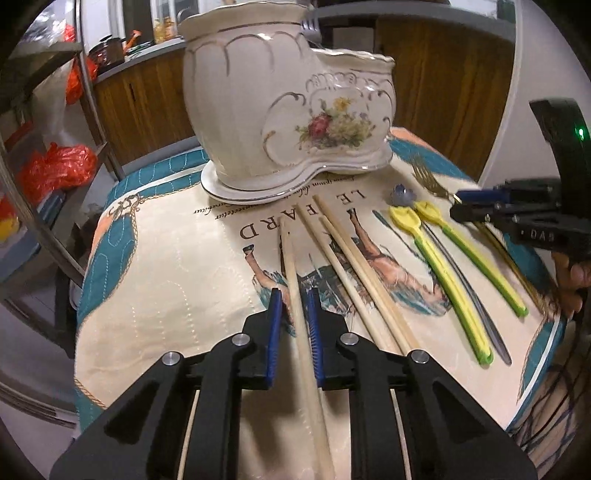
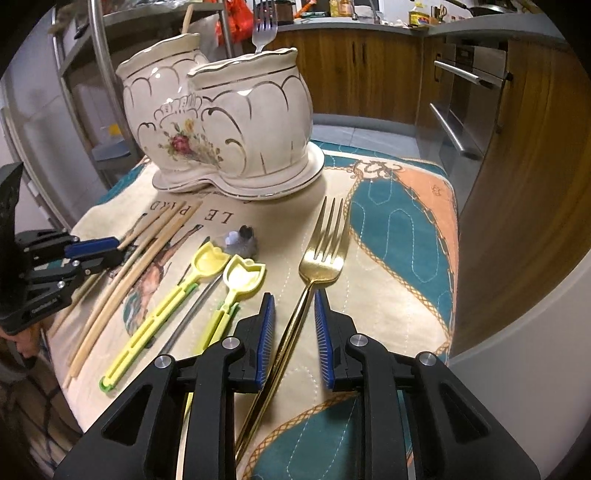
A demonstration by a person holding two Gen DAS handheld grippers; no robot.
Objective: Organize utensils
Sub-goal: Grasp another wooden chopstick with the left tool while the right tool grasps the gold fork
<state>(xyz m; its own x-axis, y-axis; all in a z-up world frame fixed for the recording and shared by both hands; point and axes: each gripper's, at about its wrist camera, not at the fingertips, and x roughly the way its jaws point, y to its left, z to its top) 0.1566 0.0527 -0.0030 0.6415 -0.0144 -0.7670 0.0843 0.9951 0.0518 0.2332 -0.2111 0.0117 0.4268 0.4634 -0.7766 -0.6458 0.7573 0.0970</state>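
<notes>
Lying flat, pale wooden chopsticks, gold fork

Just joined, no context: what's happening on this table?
A person is sorting utensils with two handheld grippers. The left gripper straddles one pale wooden chopstick, fingers nearly shut around it. The right gripper straddles the handle of a gold metal fork, with gaps visible either side. Both utensils lie on the printed cloth. The cream floral ceramic holder already has a silver fork.

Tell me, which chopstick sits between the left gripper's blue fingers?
The leftmost chopstick: it runs between the left gripper pads; the other three lie to its right.
</notes>
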